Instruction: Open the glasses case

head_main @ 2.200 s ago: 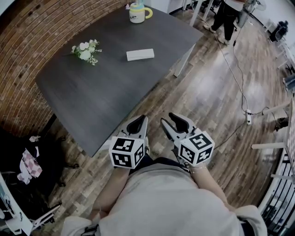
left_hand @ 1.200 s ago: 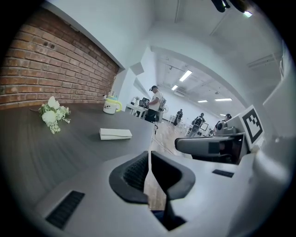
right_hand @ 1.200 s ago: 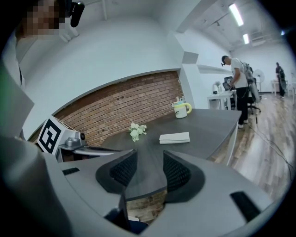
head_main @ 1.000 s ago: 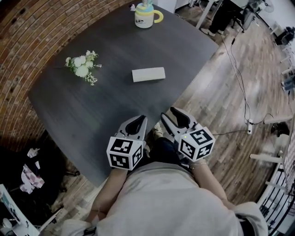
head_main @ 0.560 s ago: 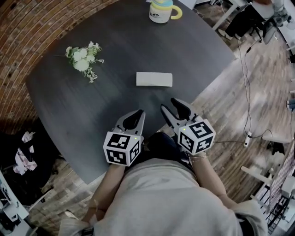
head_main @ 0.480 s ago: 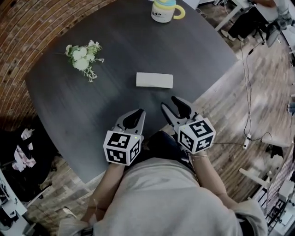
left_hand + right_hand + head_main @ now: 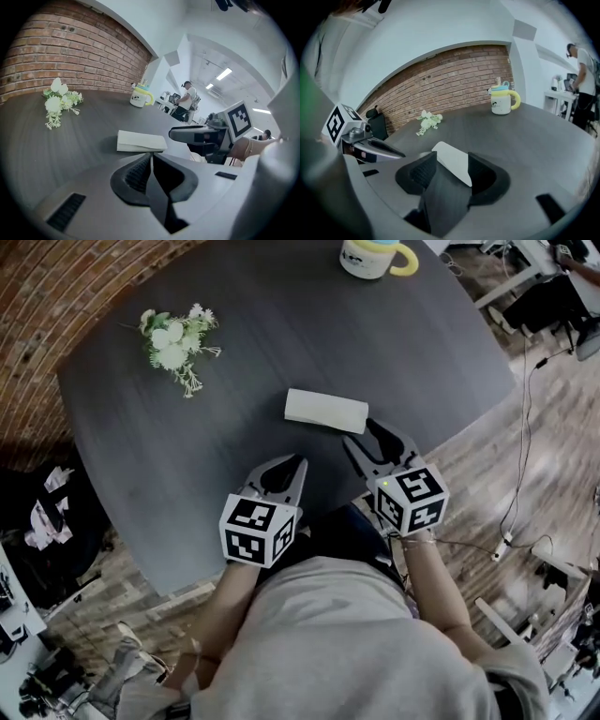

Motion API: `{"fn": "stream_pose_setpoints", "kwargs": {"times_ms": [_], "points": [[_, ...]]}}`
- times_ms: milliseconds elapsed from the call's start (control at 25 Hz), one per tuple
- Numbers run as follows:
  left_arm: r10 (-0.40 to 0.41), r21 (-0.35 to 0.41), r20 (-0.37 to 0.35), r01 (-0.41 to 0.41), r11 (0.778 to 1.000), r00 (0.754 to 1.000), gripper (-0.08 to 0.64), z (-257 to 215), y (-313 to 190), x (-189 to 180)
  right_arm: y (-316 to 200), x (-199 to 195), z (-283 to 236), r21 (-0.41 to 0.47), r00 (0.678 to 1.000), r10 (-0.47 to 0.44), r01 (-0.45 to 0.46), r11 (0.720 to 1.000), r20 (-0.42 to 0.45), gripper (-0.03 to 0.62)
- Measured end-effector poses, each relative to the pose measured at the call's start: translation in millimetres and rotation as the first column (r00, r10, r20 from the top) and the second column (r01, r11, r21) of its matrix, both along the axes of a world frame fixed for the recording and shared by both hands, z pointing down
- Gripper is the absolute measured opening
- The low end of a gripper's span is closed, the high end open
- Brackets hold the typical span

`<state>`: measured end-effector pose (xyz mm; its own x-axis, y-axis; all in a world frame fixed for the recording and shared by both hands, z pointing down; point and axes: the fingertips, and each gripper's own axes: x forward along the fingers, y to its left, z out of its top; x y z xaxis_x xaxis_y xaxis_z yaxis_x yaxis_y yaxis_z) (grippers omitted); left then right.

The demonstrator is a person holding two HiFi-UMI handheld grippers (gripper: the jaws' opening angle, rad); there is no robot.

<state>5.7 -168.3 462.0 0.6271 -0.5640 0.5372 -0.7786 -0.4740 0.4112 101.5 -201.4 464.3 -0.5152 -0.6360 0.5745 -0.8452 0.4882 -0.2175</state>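
— Looking at our glasses case (image 7: 326, 412): lid down, flat on the table (image 7: 187, 474), contents hidden.
— Our right gripper (image 7: 362, 433), just beside it, has just been opening and is empty; our left gripper (image 7: 298, 465) is closed and empty.

"What colours lie just ahead of the left tongs (image 7: 298, 465)?"

"A plain white rectangular glasses case (image 7: 325, 411), on a dark grey counter (image 7: 234, 343) with fine wood-grain streaks."

"And the tongs themselves?"

"Pale grey shell, black ribbed pads, and a marker cube (image 7: 258, 531) patterned in black-and-white squares."

"Farther out, to their left?"

"A sprig of white flowers with green leaves (image 7: 175, 337). Far beyond them stands a cream mug with a yellow handle and pale blue lid (image 7: 372, 256)."

"Around the counter?"

"A red-brown brick wall (image 7: 37, 306) lined with pale mortar, and a brown wooden plank floor (image 7: 487, 456)."
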Motion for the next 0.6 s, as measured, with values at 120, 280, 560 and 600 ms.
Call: {"fn": "stream_pose_setpoints", "kwargs": {"times_ms": [120, 280, 560, 600], "points": [[-0.019, -0.023, 0.006, 0.019, 1.000, 1.000, 0.034, 7, -5, 4, -10, 4, 12, -0.017, 0.999, -0.035, 0.034, 0.999, -0.023, 0.221], [-0.030, -0.046, 0.019, 0.031, 0.998, 0.999, 0.034, 15, -7, 9, -14, 3, 25, -0.020, 0.992, -0.097, 0.095, 0.995, -0.082, 0.254], [-0.043, -0.074, 0.018, 0.044, 0.996, 0.999, 0.034, 24, -8, 17, -17, 3, 45, 0.014, 0.940, -0.193, 0.205, 0.979, -0.281, 0.329], [-0.043, -0.076, 0.017, 0.044, 0.996, 0.999, 0.034, 25, -8, 18, -18, 3, 48, 0.019, 0.930, -0.204, 0.220, 0.975, -0.305, 0.334]]}}
